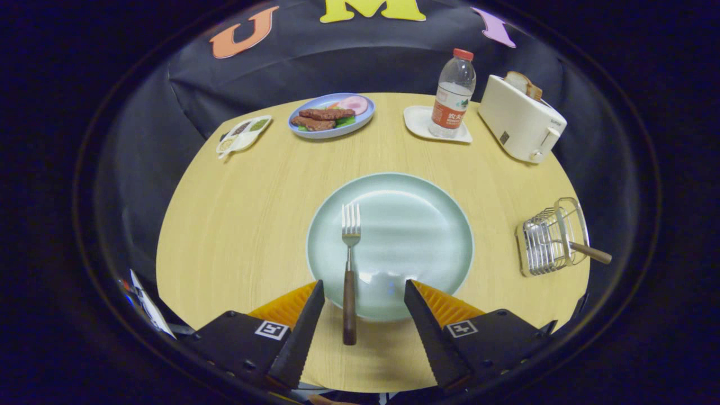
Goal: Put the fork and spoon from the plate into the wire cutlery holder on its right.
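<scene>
over at the far left of the round wooden table lies a small white divided dish with dabs of sauces or seasonings in its sections. next to it, further along the back edge, a blue oval plate carries brown meat patties, a pink ham slice and some green leaves. nearer the middle sits the pale green plate, and on its left half rests the fork, tines pointing away, its dark wooden handle sticking out over the plate's near rim onto the table. the gripper hangs spread wide, nothing held, its two fingers on either side of the fork's handle without touching it; the left fingertip is just beside the handle, the right one further off over the plate's near edge. beyond the plate, a plastic water bottle with a red cap stands upright on a white square tray. then comes a cream toaster with a bread slice poking up from its slot. at the far right, the wire cutlery holder sits well apart from the plate, with a wooden handle jutting out of it to the right; whether that is the spoon i cannot tell.
</scene>
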{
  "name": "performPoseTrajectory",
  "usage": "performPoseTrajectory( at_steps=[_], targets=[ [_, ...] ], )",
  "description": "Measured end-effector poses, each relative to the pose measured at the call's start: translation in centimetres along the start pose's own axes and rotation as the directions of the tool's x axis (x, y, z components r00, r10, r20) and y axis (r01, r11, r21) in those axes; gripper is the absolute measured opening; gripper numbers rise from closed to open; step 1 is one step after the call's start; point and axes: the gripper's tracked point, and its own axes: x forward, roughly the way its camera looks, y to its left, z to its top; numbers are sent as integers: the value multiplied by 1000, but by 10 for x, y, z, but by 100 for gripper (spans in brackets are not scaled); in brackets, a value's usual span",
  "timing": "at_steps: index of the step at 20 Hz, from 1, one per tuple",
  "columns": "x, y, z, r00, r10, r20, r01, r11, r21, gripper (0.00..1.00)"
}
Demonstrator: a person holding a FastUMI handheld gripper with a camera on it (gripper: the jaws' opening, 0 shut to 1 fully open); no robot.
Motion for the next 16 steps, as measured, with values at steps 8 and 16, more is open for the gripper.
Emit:
performPoseTrajectory(
  at_steps=[8, 16],
  targets=[
    [29, 8, -8, 998, -36, -55, 39, 998, 44, 54],
    [33, 8, -18, 995, 4, -103, 3, 997, 73, 22]
  ],
)
